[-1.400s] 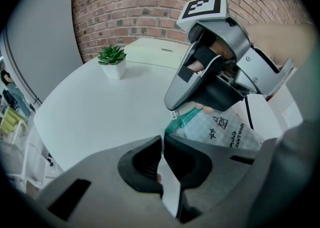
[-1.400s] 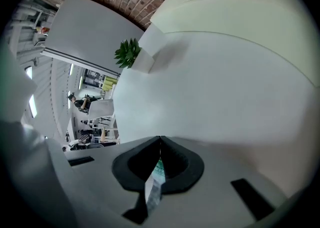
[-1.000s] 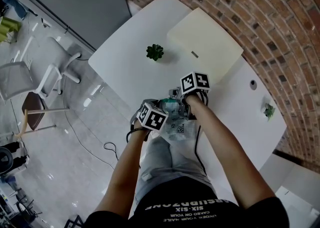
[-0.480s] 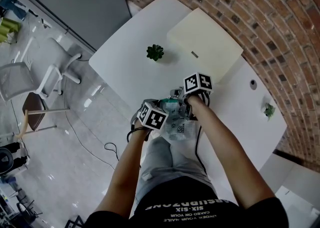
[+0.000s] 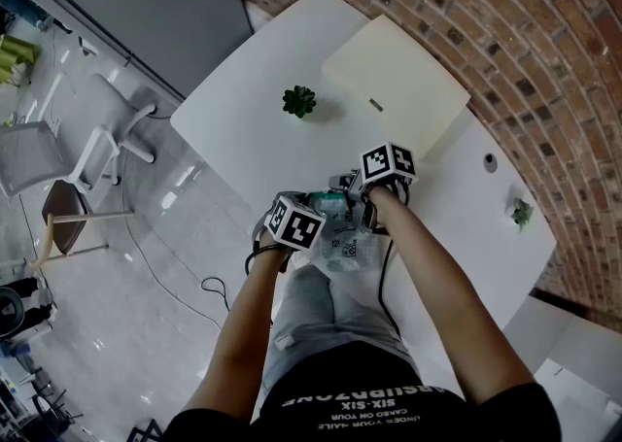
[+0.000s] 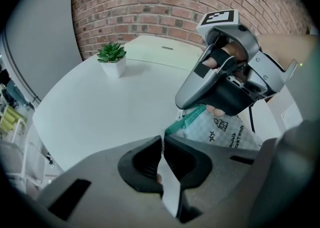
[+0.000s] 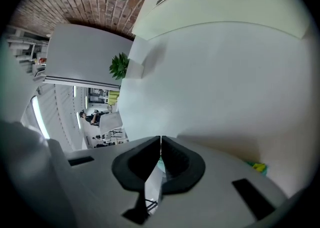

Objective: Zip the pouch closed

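A white printed pouch [image 5: 345,248] with a teal zipper [image 6: 187,119] hangs at the table's near edge, between my two grippers. My left gripper [image 5: 313,209] is shut on a white edge of the pouch, and the fabric shows pinched between its jaws [image 6: 161,139]. My right gripper [image 5: 342,187] meets the pouch from the far side. In the left gripper view its tip [image 6: 192,106] sits on the teal zipper's end. In the right gripper view its jaws [image 7: 160,142] are closed with a sliver of teal and white between them.
The round white table [image 5: 243,110] carries a small potted plant [image 5: 299,100], a cream flat box [image 5: 394,81] at the back and a second little plant [image 5: 522,213] at the right. A brick wall stands behind. Chairs [image 5: 58,153] stand on the floor to the left.
The right gripper's marker cube has turned a little and shifted slightly right. The left gripper and the pouch have stayed in place.
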The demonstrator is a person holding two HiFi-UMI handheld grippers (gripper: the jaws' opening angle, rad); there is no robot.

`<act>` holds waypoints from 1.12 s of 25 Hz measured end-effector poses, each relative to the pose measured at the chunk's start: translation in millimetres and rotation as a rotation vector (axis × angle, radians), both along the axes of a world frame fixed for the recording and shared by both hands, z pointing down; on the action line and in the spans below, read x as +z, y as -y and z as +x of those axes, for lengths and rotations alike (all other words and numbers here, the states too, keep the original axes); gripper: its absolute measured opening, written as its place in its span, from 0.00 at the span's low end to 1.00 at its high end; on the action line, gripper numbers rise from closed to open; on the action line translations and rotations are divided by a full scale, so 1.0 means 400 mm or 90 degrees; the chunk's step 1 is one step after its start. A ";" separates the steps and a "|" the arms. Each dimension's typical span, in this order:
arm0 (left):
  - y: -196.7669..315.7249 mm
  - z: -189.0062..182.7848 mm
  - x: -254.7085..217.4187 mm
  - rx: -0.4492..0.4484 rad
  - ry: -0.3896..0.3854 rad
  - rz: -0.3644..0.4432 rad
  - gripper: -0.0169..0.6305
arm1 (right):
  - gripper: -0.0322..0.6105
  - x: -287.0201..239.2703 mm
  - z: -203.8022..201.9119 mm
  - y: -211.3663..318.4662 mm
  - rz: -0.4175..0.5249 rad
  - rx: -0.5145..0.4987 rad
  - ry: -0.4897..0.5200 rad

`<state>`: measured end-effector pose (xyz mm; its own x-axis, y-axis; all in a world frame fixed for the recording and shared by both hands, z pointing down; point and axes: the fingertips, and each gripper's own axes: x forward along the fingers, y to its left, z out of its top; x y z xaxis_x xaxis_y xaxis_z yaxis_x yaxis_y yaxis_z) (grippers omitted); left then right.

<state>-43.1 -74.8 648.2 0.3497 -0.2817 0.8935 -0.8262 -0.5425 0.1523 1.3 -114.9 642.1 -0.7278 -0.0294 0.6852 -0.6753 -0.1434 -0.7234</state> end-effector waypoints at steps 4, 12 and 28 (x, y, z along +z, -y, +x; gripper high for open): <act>-0.002 0.002 -0.001 0.006 0.002 -0.004 0.06 | 0.09 0.003 -0.003 -0.003 -0.009 -0.008 0.007; -0.001 0.001 0.000 0.003 0.005 -0.003 0.06 | 0.07 0.014 -0.013 0.004 -0.001 -0.023 -0.032; -0.001 0.001 0.000 -0.017 -0.012 -0.013 0.06 | 0.05 0.004 0.014 -0.002 0.028 0.010 -0.094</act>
<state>-42.9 -74.3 648.3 0.3584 -0.2732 0.8927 -0.8375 -0.5166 0.1781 6.7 -114.3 643.8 -0.6182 -0.0720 0.7827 -0.7728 -0.1259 -0.6220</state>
